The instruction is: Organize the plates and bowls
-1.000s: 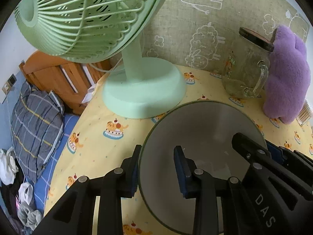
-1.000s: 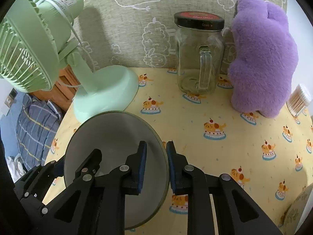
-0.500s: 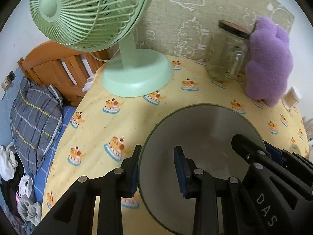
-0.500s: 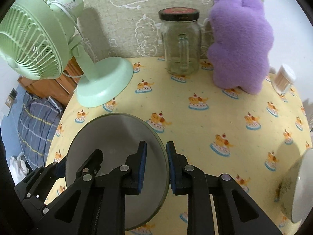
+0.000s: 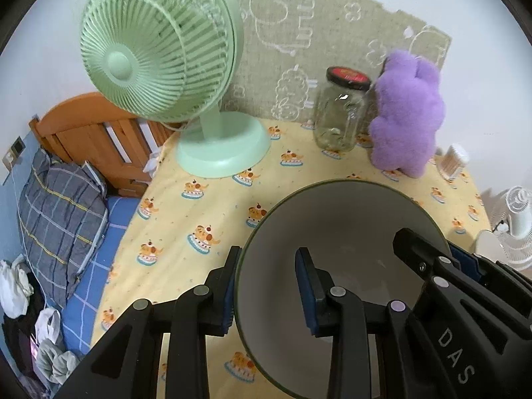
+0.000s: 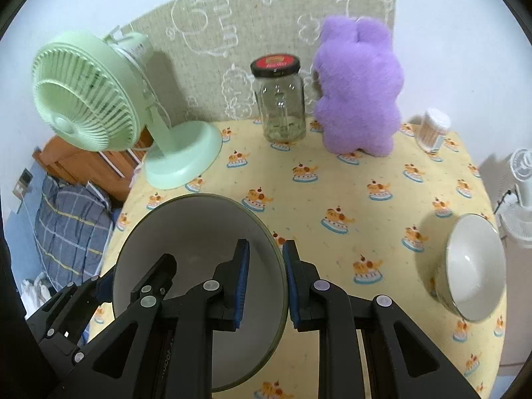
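Both grippers hold one grey-white bowl with a dark green rim (image 5: 345,232), which also shows in the right wrist view (image 6: 199,232). My left gripper (image 5: 267,291) is shut on its left rim. My right gripper (image 6: 264,284) is shut on its right rim. The bowl is held above the yellow tablecloth (image 6: 349,199). A second white bowl (image 6: 472,266) lies tilted on the cloth at the right, well clear of the held bowl.
A green desk fan (image 5: 186,76) stands at the back left. A glass jar with a red lid (image 6: 281,99), a purple plush toy (image 6: 359,86) and a cotton-swab tub (image 6: 432,129) stand along the back. A bed with a pillow (image 5: 56,206) lies beyond the table's left edge.
Both grippers have pulled back and up from the fan with the bowl still held. The fan, jar and plush look farther away. The second white bowl has come into the right wrist view.
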